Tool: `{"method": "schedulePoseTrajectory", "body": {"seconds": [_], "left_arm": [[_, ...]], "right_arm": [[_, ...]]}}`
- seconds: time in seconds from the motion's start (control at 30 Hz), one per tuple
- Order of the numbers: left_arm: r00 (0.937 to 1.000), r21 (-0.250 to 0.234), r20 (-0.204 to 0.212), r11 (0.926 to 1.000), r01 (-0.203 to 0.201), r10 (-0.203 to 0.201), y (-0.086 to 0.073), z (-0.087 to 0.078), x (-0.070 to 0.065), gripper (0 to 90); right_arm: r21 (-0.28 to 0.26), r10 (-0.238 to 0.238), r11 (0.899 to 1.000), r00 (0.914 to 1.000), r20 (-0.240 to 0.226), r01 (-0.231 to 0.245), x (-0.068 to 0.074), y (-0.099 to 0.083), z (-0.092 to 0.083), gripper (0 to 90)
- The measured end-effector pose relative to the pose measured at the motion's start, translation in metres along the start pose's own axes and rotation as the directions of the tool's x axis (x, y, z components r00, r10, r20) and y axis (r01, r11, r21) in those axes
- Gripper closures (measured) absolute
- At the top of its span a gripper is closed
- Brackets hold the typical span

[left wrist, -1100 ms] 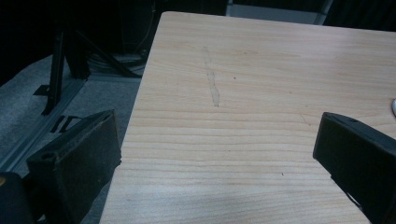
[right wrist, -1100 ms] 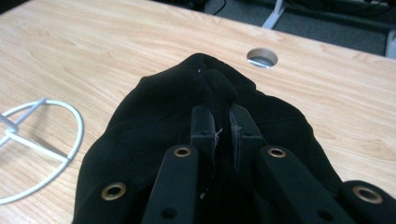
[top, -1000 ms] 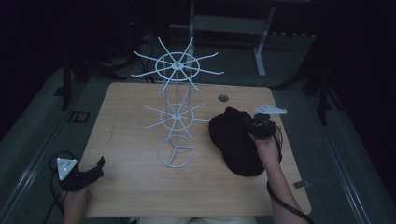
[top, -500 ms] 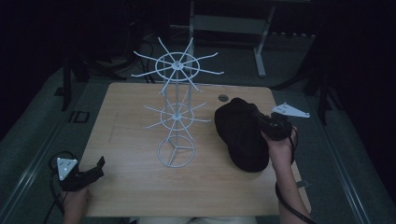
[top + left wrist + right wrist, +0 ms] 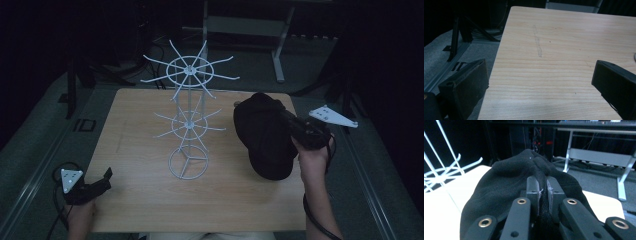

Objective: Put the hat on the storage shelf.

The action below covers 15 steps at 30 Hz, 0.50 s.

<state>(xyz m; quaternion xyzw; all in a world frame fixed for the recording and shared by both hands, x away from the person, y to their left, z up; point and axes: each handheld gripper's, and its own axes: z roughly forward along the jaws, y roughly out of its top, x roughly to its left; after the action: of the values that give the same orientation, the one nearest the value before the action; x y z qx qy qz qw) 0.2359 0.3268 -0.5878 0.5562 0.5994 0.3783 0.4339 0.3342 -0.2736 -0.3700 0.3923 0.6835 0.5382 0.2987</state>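
High view: wooden table (image 5: 140,200), white wire hook rack (image 5: 189,120) standing mid-table with every hook bare. Black beanie (image 5: 265,135) is pinched by right gripper (image 5: 295,131) at the table's right side, not hung yet. Left gripper (image 5: 97,184) idles near-left, jaws spread, holding nothing

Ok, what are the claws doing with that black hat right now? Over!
Right claw shut on black hat, held over table. Left claw open, empty, near table's front-left corner. White wire rack stands left of hat, apart.
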Motion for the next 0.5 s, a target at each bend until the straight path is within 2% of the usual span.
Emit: {"method": "schedulePoseTrajectory", "body": {"seconds": [0.23, 0.5], "left_arm": [[1.0, 0.0, -0.001, 1.0, 0.001, -0.001, 0.0, 0.0, 0.0, 1.5], [1.0, -0.002, -0.001, 1.0, 0.001, -0.001, 0.0, 0.0, 0.0, 1.5]], "right_arm": [[-0.076, -0.008, 0.997, 1.0, -0.003, 0.008, 0.004, 0.022, -0.021, 83.0], [-0.167, -0.038, 0.985, 0.9991, 0.021, 0.041, 0.011, 0.056, -0.046, 83.0]]}}
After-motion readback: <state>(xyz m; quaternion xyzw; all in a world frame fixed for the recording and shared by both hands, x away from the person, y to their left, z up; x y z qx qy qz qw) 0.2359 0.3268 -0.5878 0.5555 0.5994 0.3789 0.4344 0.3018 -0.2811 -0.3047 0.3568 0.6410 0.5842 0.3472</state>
